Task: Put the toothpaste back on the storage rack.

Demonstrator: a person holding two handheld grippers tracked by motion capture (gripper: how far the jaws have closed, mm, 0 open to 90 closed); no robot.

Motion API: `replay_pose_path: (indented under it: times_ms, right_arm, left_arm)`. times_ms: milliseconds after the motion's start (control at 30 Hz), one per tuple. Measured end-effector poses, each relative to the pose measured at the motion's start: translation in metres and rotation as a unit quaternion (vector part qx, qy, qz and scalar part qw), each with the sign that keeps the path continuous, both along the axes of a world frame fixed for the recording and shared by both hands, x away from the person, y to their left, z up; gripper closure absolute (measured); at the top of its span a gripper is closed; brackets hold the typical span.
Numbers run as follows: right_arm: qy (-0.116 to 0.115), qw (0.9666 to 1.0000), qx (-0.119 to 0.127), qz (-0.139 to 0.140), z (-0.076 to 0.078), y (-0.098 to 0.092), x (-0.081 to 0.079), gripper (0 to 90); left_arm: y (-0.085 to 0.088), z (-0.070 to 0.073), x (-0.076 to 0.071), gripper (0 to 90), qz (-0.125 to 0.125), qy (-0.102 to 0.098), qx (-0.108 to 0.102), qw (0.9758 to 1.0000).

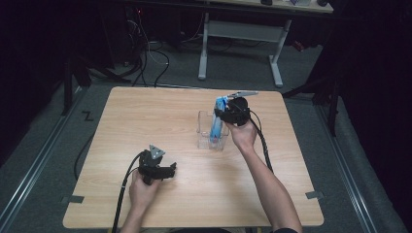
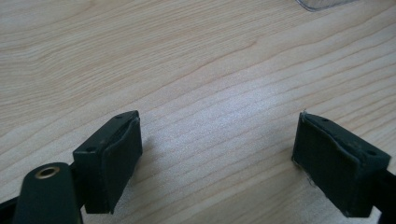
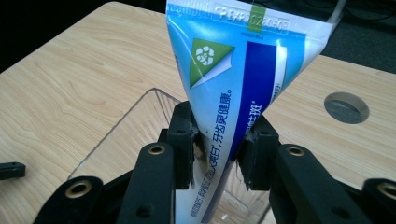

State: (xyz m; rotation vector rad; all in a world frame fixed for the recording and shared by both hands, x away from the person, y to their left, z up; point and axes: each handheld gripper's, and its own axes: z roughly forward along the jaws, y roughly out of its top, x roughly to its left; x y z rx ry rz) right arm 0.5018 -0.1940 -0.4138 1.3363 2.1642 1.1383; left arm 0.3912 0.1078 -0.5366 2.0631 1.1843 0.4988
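Black jaws fill the bottom of the right gripper view, and between them stands a blue-and-white toothpaste tube (image 3: 236,88), crimped end up, with the pads pressed against its narrowing body on both sides. So the right gripper (image 1: 228,115) is clenched on the tube, gripping it at mid-length so that the lower part can hang free. Below the grip, the tube's lower end sits down inside a clear plastic holder (image 3: 140,121), an open-topped box near the middle of the table (image 1: 145,111). From the high view the tube (image 1: 217,121) leans slightly in the holder's (image 1: 204,127) right compartment, while the left compartment looks empty. My reading is that the tube is being stood in the holder, and the grip stays on because a soft tube with its wide crimp on top would likely tip against the wall if let go at an angle. Whether its cap touches the holder's floor I cannot tell. Well apart, near the front left of the table, the left gripper (image 1: 167,171) rests low over bare wood with its jaws spread wide and nothing between them, apparently parked out of the way.
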Motion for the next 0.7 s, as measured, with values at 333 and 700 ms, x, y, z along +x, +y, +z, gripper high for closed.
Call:
replay_pose_path:
  times_ms: [333, 700]
  right_arm:
    - [-0.007, 0.9999, -0.006, -0.009, -0.002, -0.009, -0.005, 66.9]
    - [-0.004, 0.9999, -0.007, -0.013, -0.004, -0.015, -0.008, 64.7]
  left_arm:
    - [0.000, 0.000, 0.000, 16.0, 0.000, 0.000, 0.000, 1.0000]
    - [0.000, 0.000, 0.000, 16.0, 0.000, 0.000, 0.000, 1.0000]
